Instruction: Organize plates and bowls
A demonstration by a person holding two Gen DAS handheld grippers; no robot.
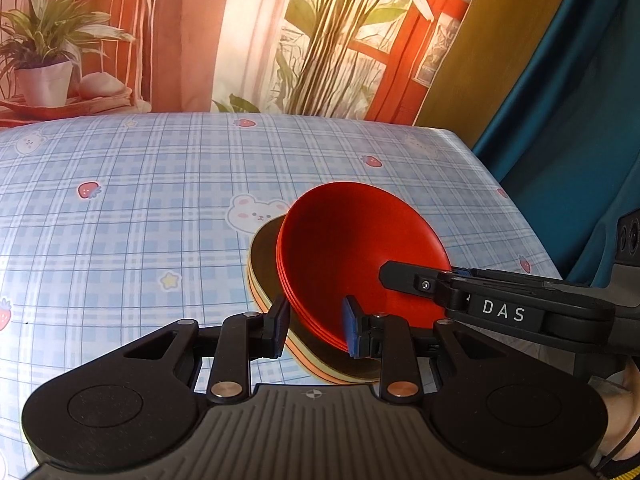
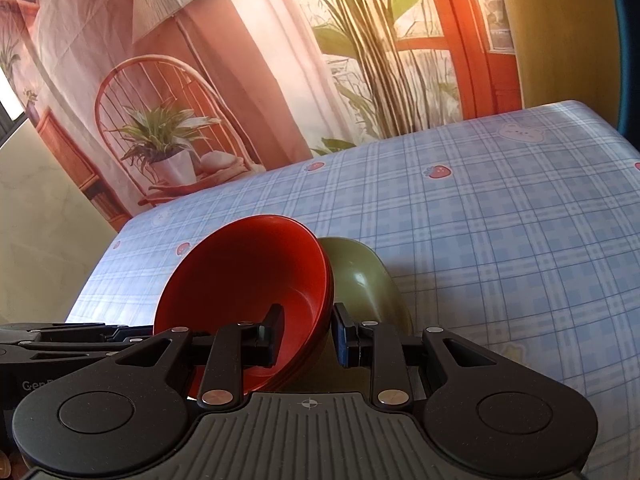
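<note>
The left tongs (image 1: 316, 330) were clenched on the near rim of a stack of red plates (image 1: 352, 256), one finger outside the rim and the blue-padded finger inside. The stack was tilted, its far edge raised, and it leaned over a stack of darker plates (image 1: 266, 256) with pale yellow and orange edges lying on the desk (image 1: 120, 220), which was covered with a blue checked cloth printed with bears and strawberries. From the right of that view, the right tongs reached across the red plates' inner face.

In the right wrist view, the right tongs (image 2: 308, 338) were clenched on the rim of a red bowl (image 2: 244, 280), one finger inside and one outside. The bowl was tipped up on its side, with more red rims nested beneath it. An olive-green bowl (image 2: 368, 280) lay just beside it, touching or nearly so. A printed backdrop (image 2: 248, 80) of a chair, plants and curtains hung behind the desk.
</note>
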